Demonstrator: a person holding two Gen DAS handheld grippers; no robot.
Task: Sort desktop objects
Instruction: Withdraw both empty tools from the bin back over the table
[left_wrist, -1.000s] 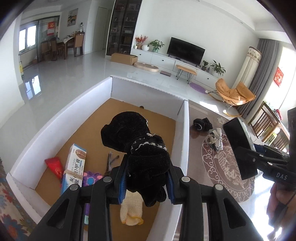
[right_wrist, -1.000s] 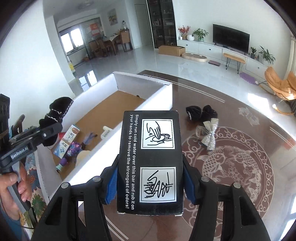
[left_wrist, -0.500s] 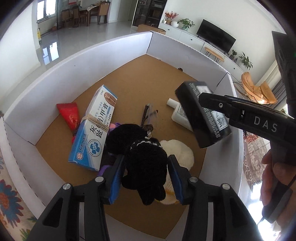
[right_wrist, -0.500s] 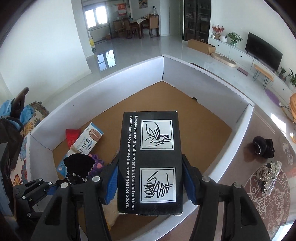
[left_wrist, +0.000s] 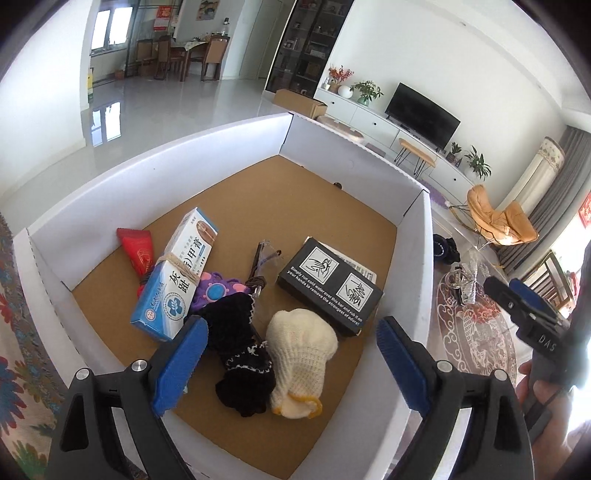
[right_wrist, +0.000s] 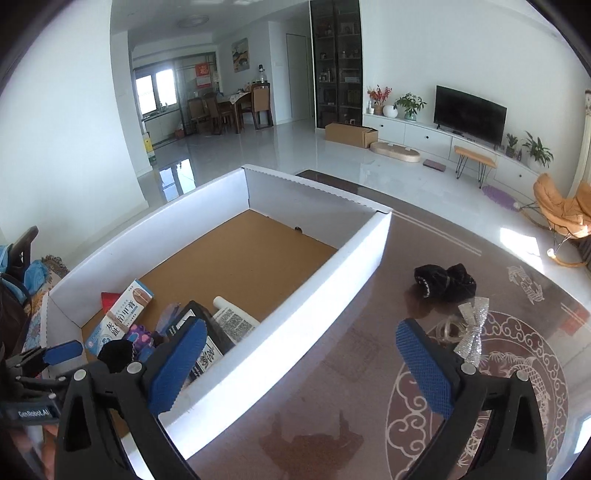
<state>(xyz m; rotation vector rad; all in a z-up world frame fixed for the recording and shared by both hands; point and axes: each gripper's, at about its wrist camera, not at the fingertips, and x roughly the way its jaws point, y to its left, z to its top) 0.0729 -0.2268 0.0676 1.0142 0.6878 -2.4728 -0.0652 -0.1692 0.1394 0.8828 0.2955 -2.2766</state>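
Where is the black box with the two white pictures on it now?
In the left wrist view, the black box lies inside the white cardboard tray, toward its right wall, just behind the cream knitted glove and partly on a white tube.

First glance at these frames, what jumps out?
The white box with its brown floor dominates, its near end cluttered: a black printed carton lying flat beside a cream knit glove and a black glove. Both tools, left and right, hang open and empty. Out on the dark patterned table lie another black glove and a silver bow.
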